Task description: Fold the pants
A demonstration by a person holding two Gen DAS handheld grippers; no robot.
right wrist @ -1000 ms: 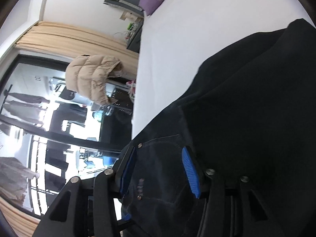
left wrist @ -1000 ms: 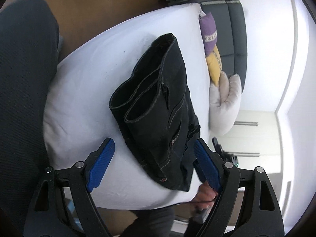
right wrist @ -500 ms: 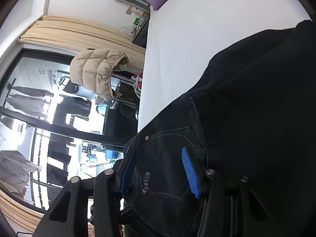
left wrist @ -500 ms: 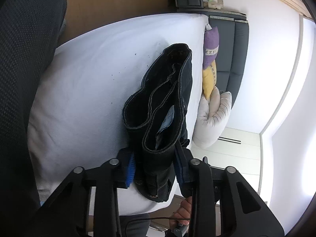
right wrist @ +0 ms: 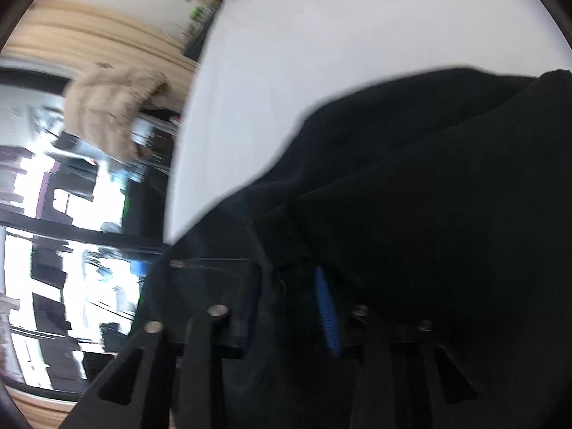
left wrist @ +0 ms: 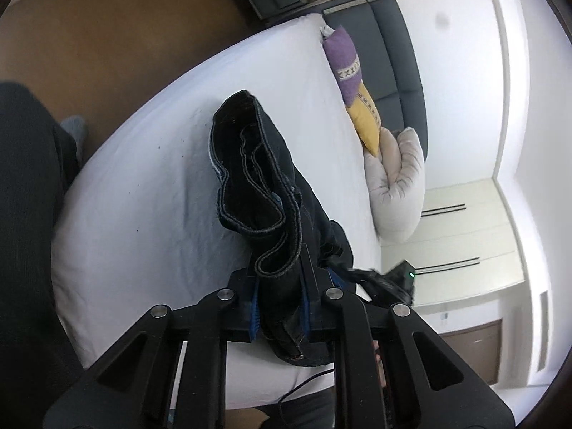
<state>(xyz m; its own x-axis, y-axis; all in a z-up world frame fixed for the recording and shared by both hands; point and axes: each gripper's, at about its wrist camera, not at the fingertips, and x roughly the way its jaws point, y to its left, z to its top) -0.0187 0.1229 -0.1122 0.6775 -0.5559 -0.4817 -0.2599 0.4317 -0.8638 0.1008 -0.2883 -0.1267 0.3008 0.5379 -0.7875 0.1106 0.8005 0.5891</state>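
The dark denim pants (left wrist: 264, 186) are bunched and lifted over the white bed (left wrist: 150, 193). My left gripper (left wrist: 280, 304) is shut on a thick fold of the pants at their near end. The leg hems hang open toward the far side. In the right wrist view the pants (right wrist: 429, 186) fill the lower right, blurred by motion. My right gripper (right wrist: 289, 304) is shut on the pants fabric between its blue pads (right wrist: 327, 311).
Purple (left wrist: 345, 60), yellow (left wrist: 366, 118) and beige (left wrist: 397, 182) pillows lie by the dark headboard (left wrist: 397, 57). Brown floor (left wrist: 107, 35) lies left of the bed. A beige puffer jacket (right wrist: 111, 111) hangs by the windows. A person's dark leg (left wrist: 25, 214) is at left.
My left gripper went from open around the pants to shut on them, then lifted them. My right gripper stays shut on the pants and is moving fast, blurring its view.
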